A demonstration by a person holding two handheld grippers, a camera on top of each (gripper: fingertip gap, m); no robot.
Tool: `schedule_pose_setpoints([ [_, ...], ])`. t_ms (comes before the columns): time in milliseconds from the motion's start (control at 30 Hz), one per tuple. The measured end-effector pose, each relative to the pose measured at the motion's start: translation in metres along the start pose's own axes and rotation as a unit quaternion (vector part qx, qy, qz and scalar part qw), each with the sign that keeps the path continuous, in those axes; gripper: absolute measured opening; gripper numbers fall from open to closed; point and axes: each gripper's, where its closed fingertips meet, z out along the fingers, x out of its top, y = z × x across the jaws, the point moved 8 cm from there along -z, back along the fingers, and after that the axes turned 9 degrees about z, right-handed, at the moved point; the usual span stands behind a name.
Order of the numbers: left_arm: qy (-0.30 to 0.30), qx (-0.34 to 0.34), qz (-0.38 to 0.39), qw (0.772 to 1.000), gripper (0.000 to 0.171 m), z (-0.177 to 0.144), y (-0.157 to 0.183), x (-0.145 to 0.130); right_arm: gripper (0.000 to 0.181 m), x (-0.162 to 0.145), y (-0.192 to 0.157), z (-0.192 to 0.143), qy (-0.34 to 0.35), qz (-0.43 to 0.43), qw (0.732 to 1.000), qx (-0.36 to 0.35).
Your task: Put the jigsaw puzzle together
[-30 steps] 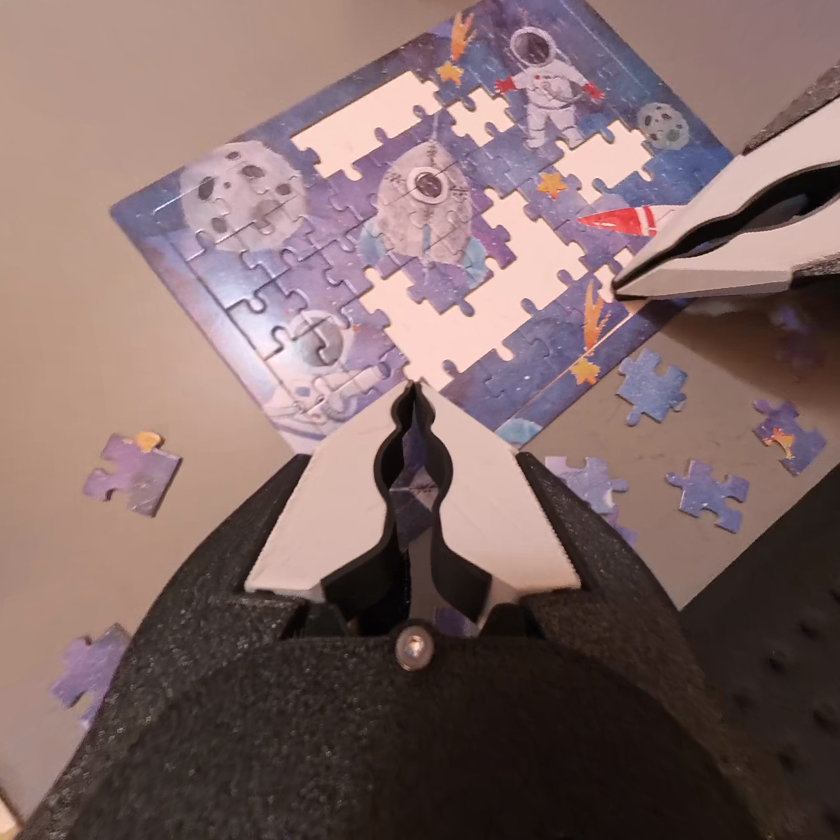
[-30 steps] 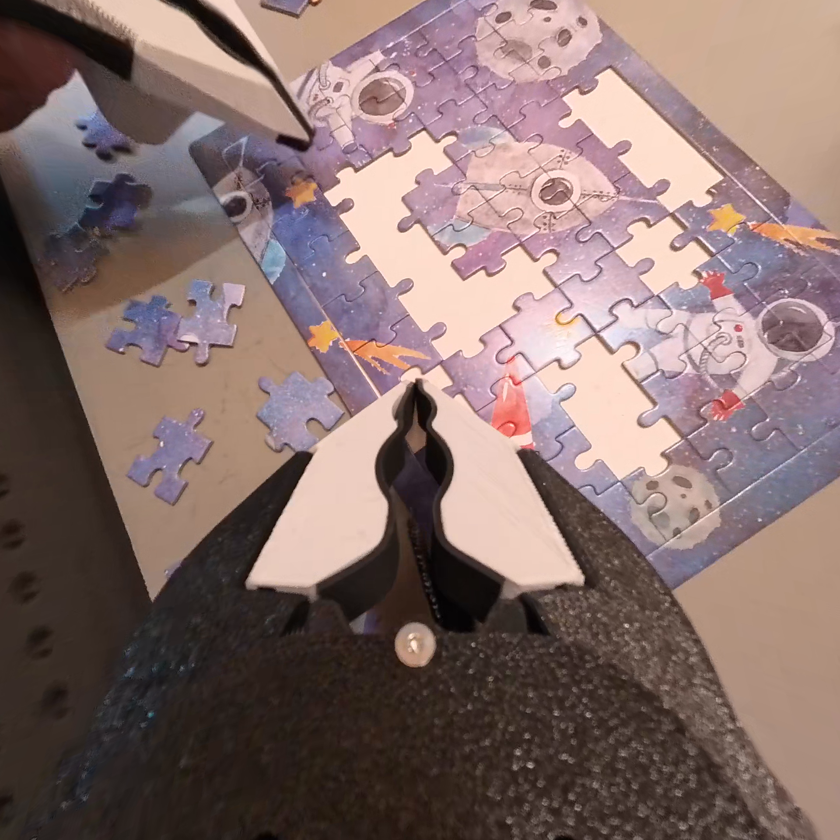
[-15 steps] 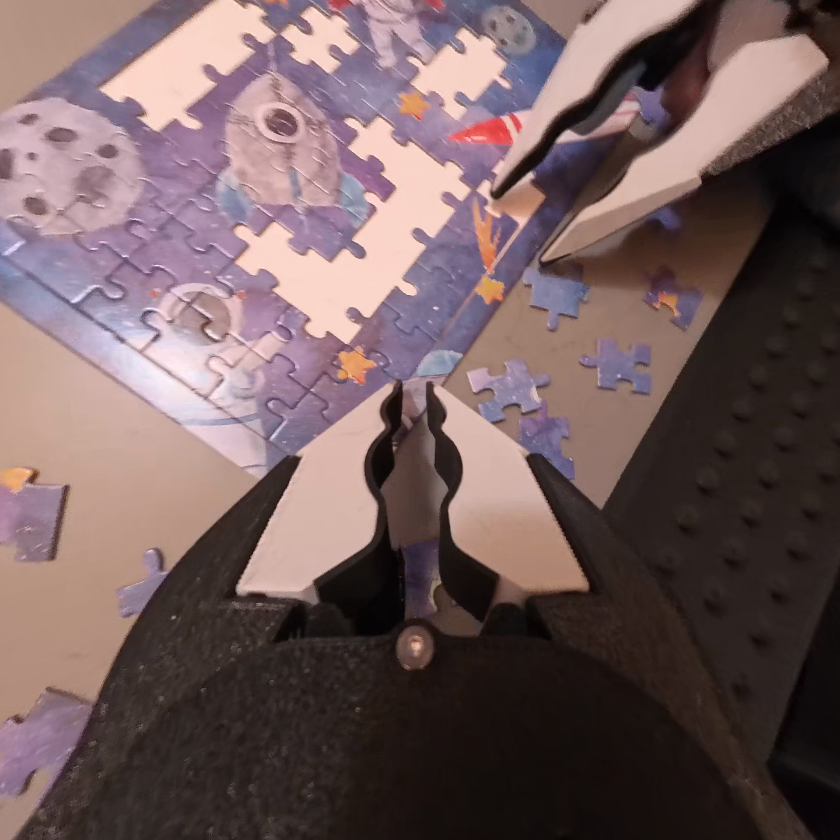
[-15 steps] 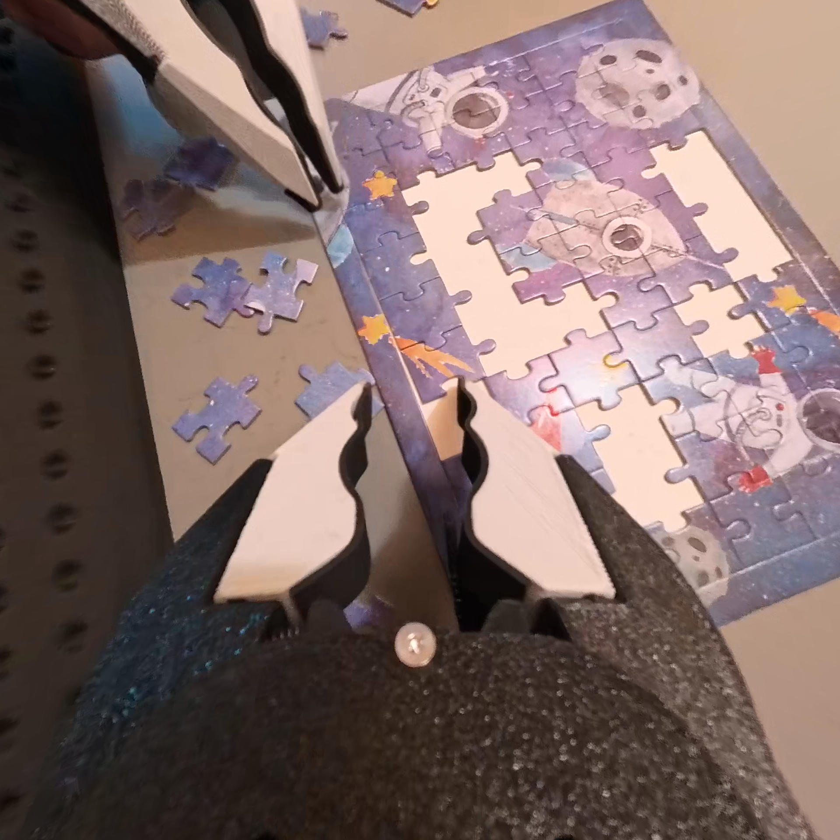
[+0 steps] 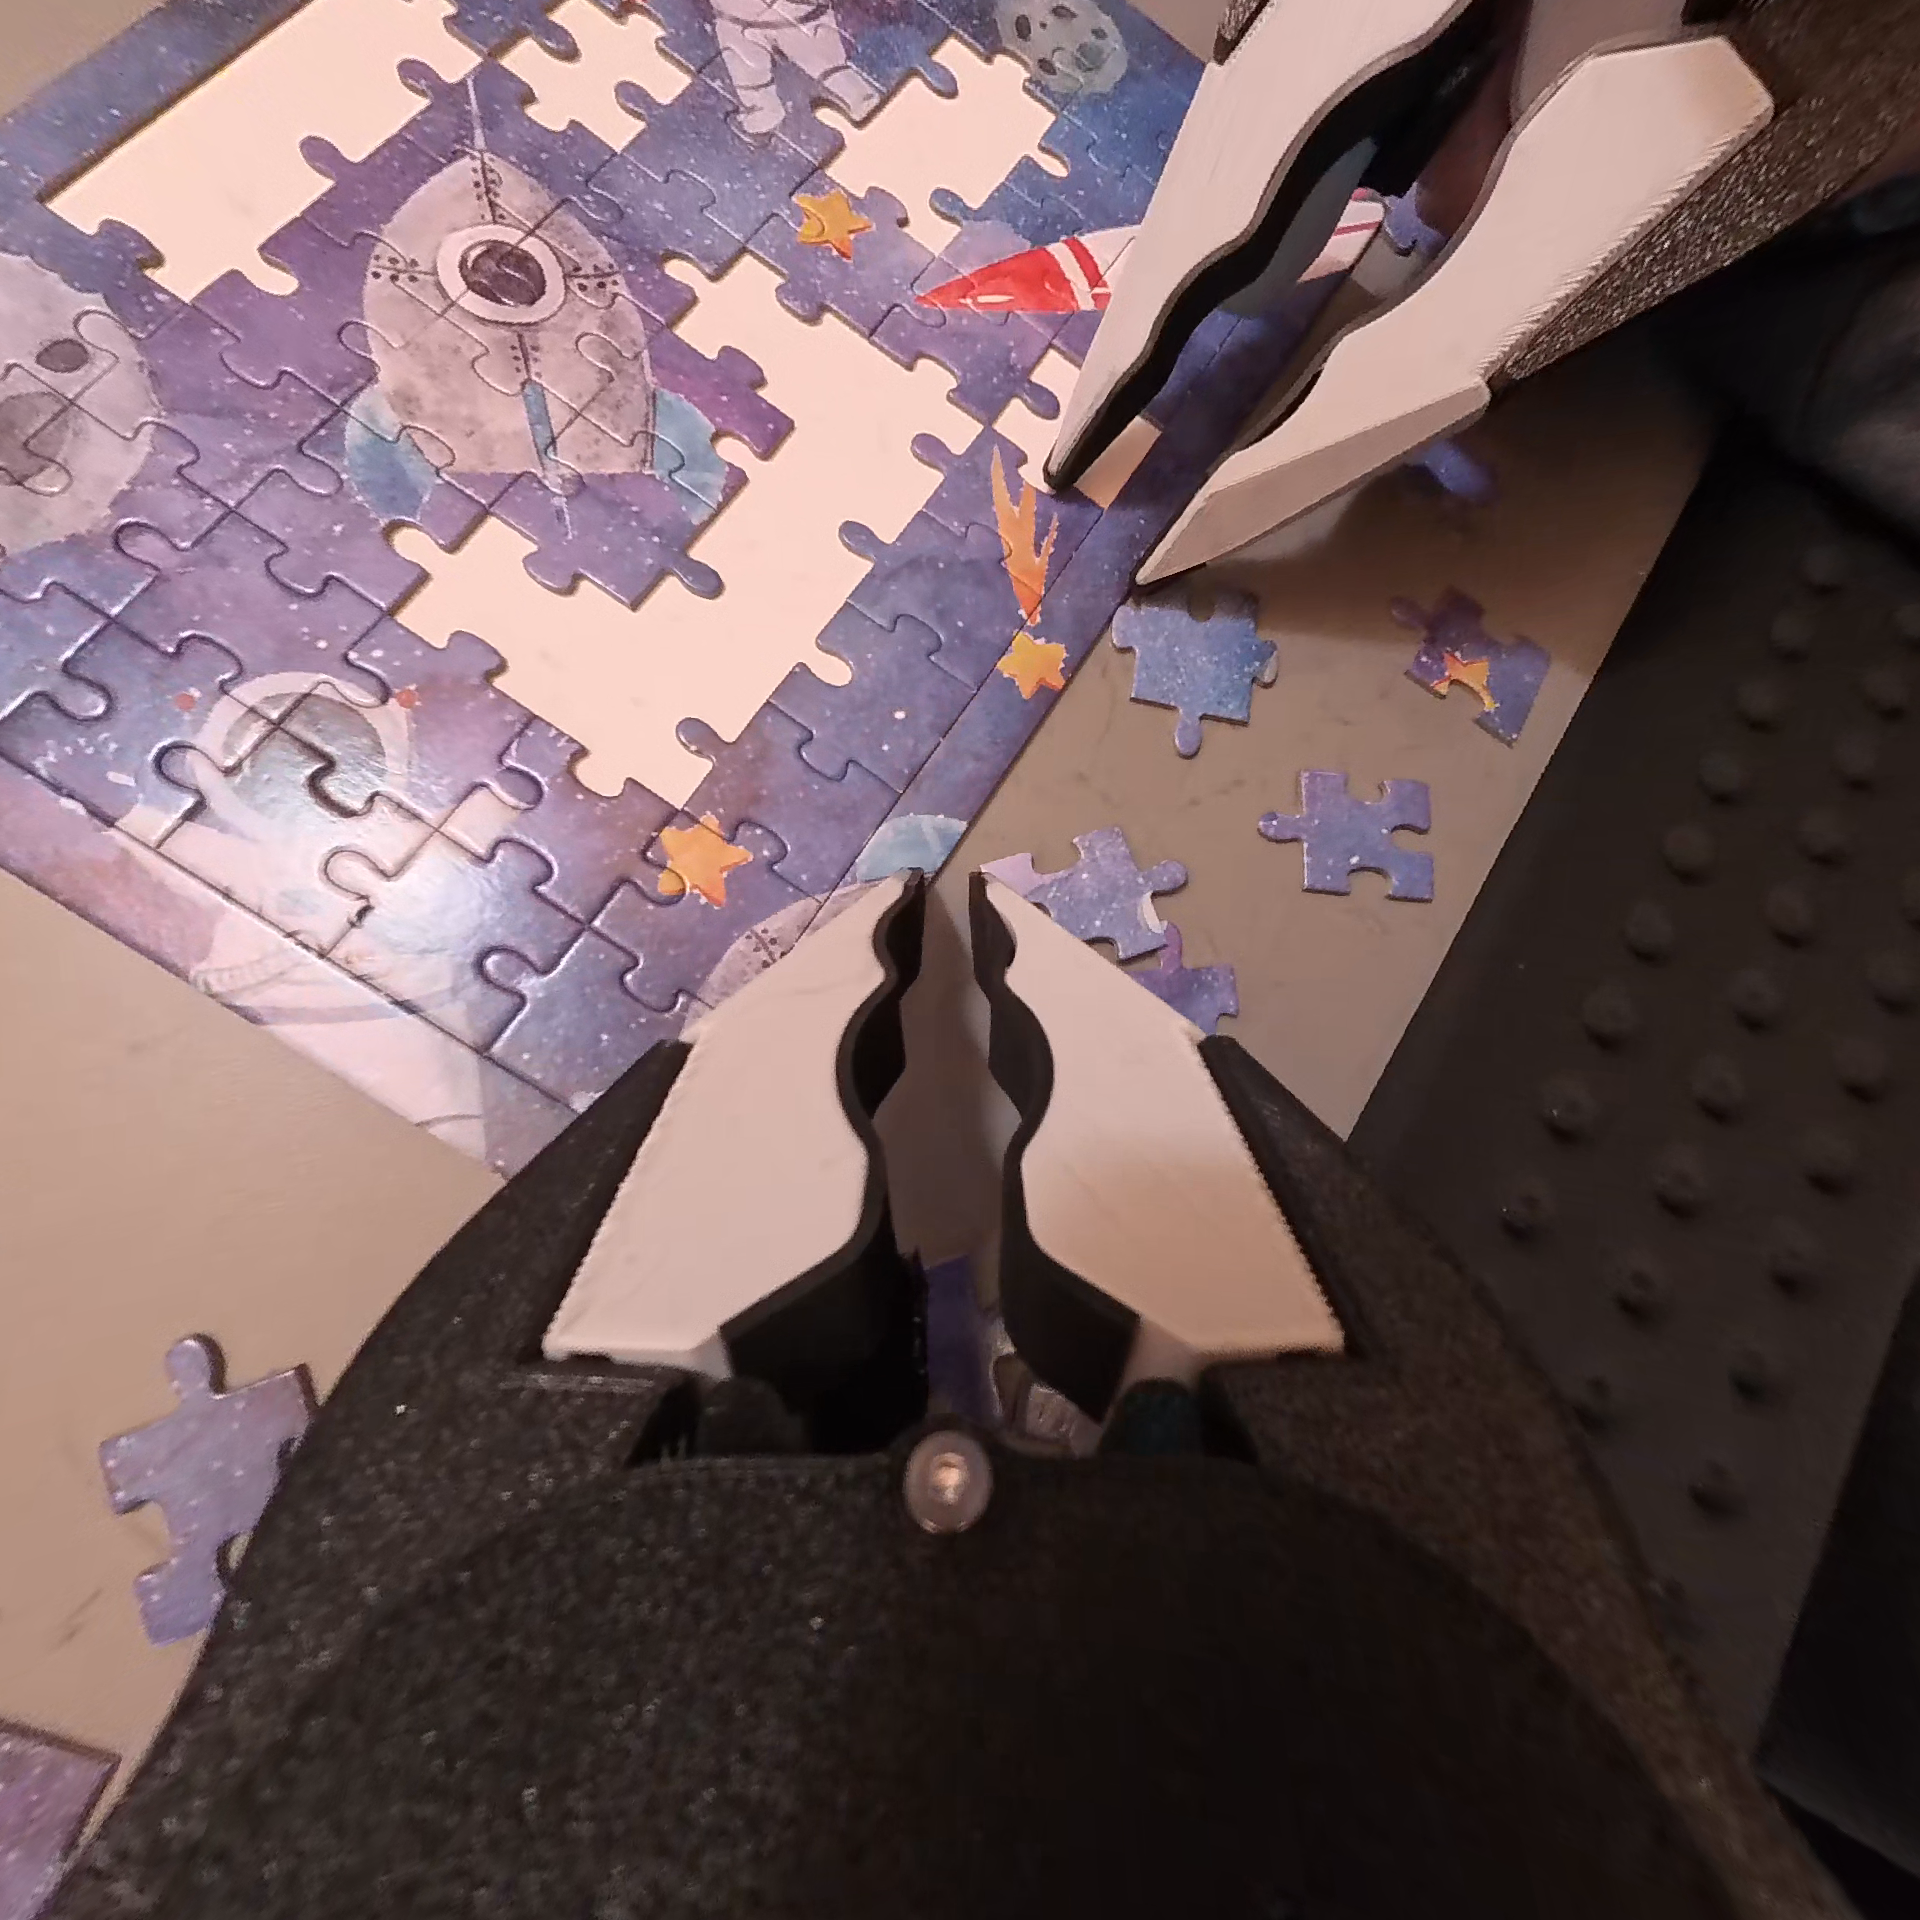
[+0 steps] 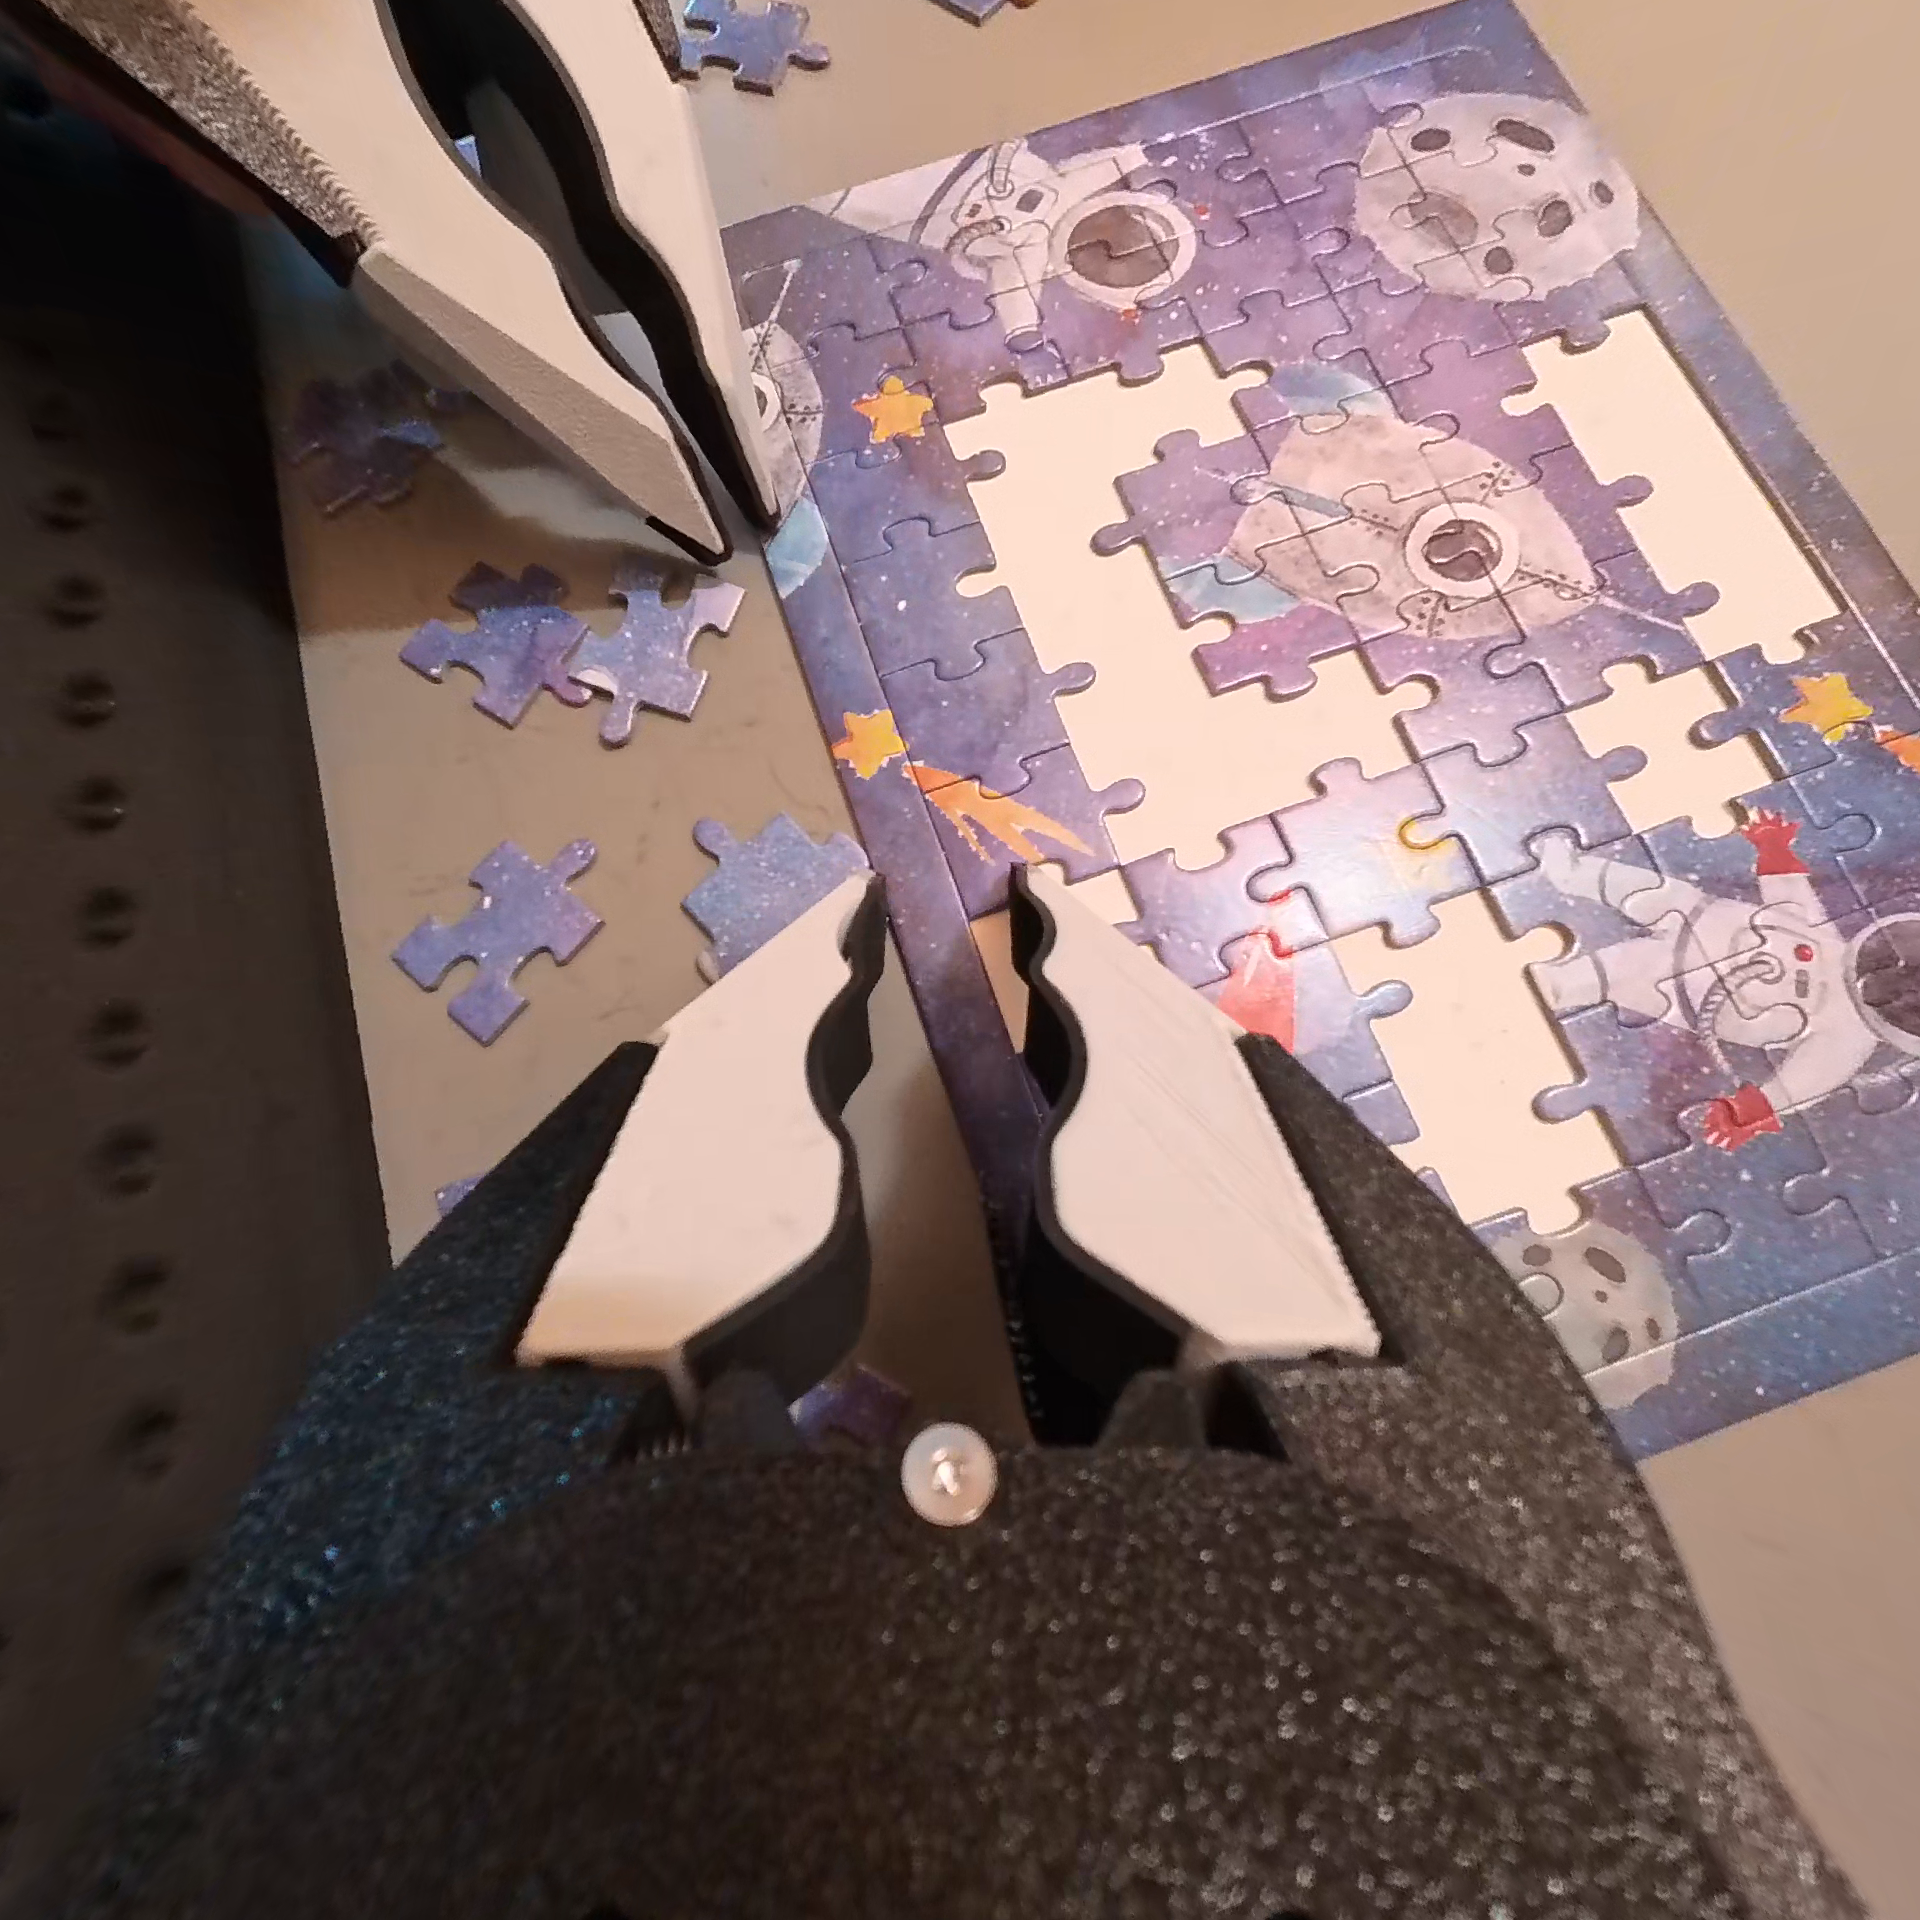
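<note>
The space-themed jigsaw puzzle lies flat with several white empty gaps (image 5: 644, 603), also seen in the right wrist view (image 6: 1195, 748). My left gripper (image 5: 945, 883) is open by a narrow gap and holds nothing; it hovers over the puzzle's near corner beside a loose blue piece (image 5: 1101, 904). It shows in the right wrist view at top left (image 6: 743, 525). My right gripper (image 6: 945, 883) is open and empty, its jaws either side of the puzzle's border, next to a loose piece (image 6: 769, 883). It shows in the left wrist view at top right (image 5: 1101, 525).
Loose purple-blue pieces lie on the tan table beside the puzzle (image 5: 1195, 655) (image 5: 1351, 836) (image 5: 1475, 665) (image 5: 197, 1475) (image 6: 499, 935) (image 6: 582, 655). A dark studded mat (image 5: 1662, 1039) borders the table on that side, also in the right wrist view (image 6: 125, 935). The left gripper's tips are roughly 9 centimeters from the right gripper's.
Both grippers were shut a second ago and have opened, the right one wider. The left has moved towards the puzzle's corner by the loose pieces; the right has shifted to the puzzle's border.
</note>
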Motion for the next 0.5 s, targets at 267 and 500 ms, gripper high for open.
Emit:
schedule_pose_setpoints([
  [267, -0.002, 0.004, -0.001, 1.000, 0.008, 0.000, 0.001, 0.001, 0.023, 0.000, 0.000, 0.000, 0.000, 0.003, 1.000, 0.000],
  [500, 0.062, 0.040, -0.096, 0.993, 0.000, -0.011, -0.023, 0.013, 0.003, 0.018, 0.011, -0.011, 0.053, 0.079, 0.995, 0.014],
])
